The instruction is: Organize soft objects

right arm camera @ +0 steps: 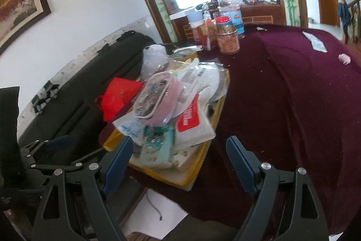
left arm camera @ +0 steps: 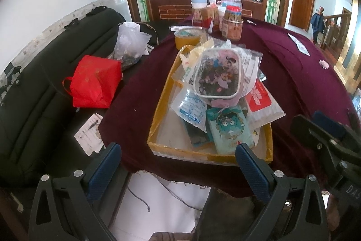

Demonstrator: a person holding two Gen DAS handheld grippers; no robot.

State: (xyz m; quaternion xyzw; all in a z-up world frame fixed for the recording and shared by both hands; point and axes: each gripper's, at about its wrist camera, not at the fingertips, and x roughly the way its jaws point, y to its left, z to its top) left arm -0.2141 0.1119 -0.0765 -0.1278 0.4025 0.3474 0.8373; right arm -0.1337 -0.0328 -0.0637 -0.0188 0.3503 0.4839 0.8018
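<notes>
The soft packets, w/ a pink cartoon pouch (left arm camera: 217, 73) on top, are sitting piled in the yellow tray (left arm camera: 158, 105) on the maroon tablecloth (left arm camera: 293, 73), while the left gripper (left arm camera: 178, 150) & right gripper (right arm camera: 180, 146) are both hanging wide apart near the tray's front edge, gripping nothing, red bag (left arm camera: 94, 80) lying off to the side on the dark sofa (left arm camera: 45, 73).

Off to the left of the left claw, a red bag (left arm camera: 96, 81) sits on a black sofa (left arm camera: 45, 87), a clear plastic bag (left arm camera: 130, 44) beyond it. Far ahead of the claw, jars (left arm camera: 232, 25) cluster on the desk (maroon-clothed) (left arm camera: 304, 83). A framed painting (right arm camera: 20, 3) hangs up-left of the right claw.
</notes>
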